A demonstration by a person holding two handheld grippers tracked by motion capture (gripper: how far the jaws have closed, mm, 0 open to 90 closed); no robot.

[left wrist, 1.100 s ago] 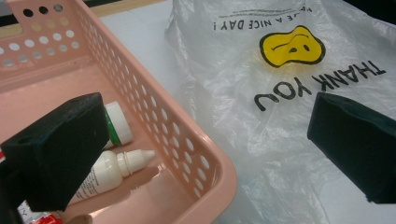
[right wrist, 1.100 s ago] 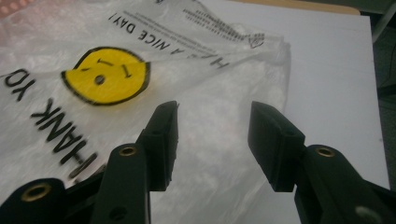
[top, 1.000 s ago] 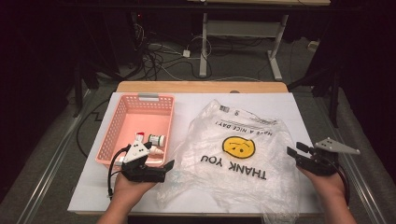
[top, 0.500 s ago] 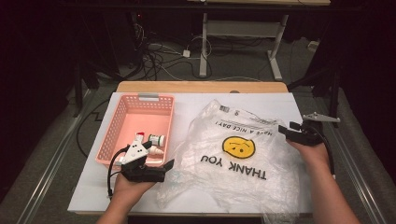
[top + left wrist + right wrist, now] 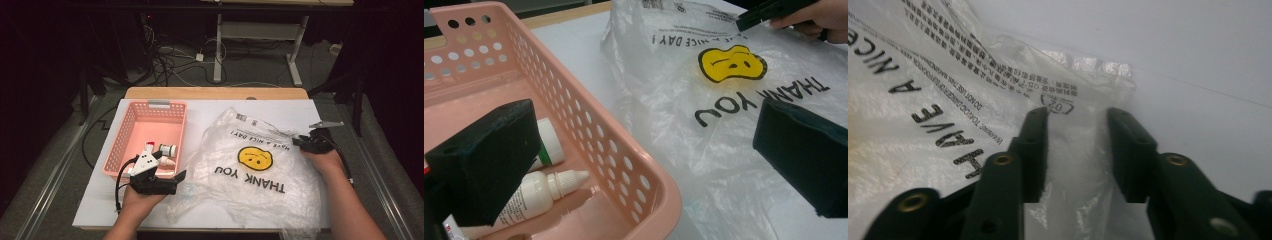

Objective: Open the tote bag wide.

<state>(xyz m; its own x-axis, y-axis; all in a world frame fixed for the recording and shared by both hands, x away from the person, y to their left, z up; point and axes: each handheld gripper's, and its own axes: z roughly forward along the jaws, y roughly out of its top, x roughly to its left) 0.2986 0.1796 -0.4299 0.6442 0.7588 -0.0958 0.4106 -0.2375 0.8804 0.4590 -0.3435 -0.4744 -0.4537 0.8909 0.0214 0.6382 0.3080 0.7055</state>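
A clear plastic bag (image 5: 260, 170) printed with a yellow smiley and "THANK YOU" lies flat on the white table. My right gripper (image 5: 301, 142) is at the bag's far right edge. In the right gripper view (image 5: 1075, 135) its jaws have just been closing, with a fold of bag between them and a gap still showing. My left gripper (image 5: 172, 179) stands wide open at the front corner of the pink basket (image 5: 145, 107). In the left gripper view (image 5: 644, 150) one jaw is over the basket and the other over the bag. Small white bottles (image 5: 539, 192) lie in the basket.
The white table top (image 5: 200, 112) has bare room behind the bag and basket. A wooden edge (image 5: 215, 93) runs along the far side. Cables and desk legs (image 5: 219, 45) lie on the floor beyond. The right gripper (image 5: 769, 12) shows at the bag's far edge.
My right hand has moved forward and left from the table's right side onto the bag's edge, and its jaws have narrowed around the plastic. The left hand has stayed put.
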